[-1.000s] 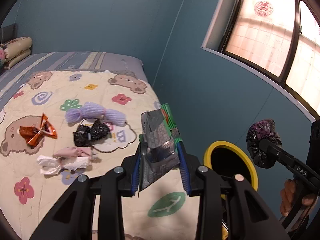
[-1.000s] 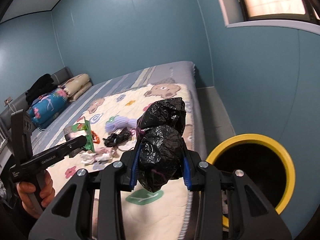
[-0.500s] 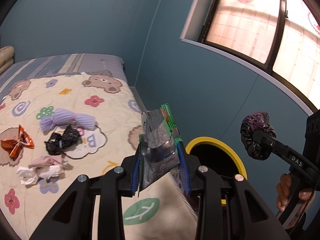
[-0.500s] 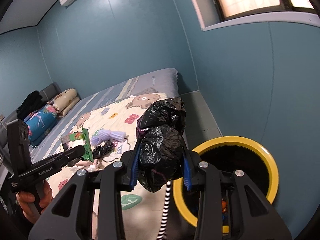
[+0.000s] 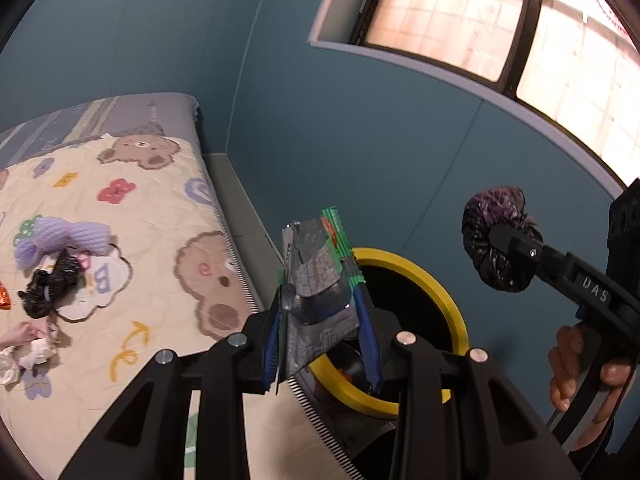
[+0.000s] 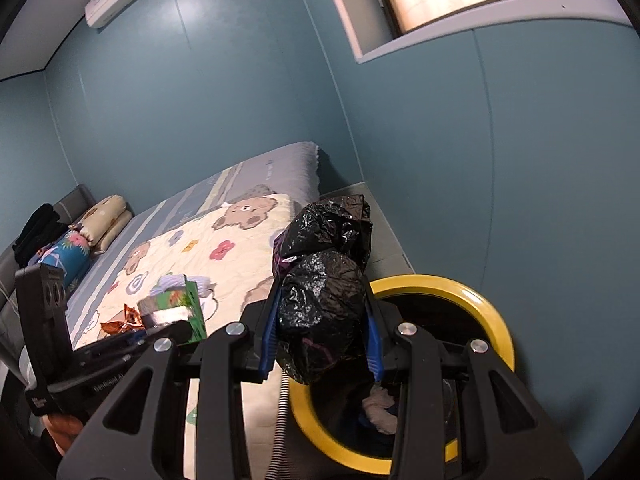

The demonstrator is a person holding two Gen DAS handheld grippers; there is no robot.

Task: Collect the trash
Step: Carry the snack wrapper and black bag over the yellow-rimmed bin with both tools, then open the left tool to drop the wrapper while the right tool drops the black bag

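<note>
Left claw angled downward, blue pads clamped tight, right claw alongside it, tilted down too, gripping firmly, a hand wrapped round its handle

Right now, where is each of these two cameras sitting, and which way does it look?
Left wrist view: sits on the left hand-held gripper, looking past its silver-green wrapper at the yellow-rimmed bin; the right hand shows.
Right wrist view: sits on the right hand-held gripper, looking past its black bag into the bin; only a sliver of the left hand shows.
Both share the bin, the bed and the blue wall.
</note>
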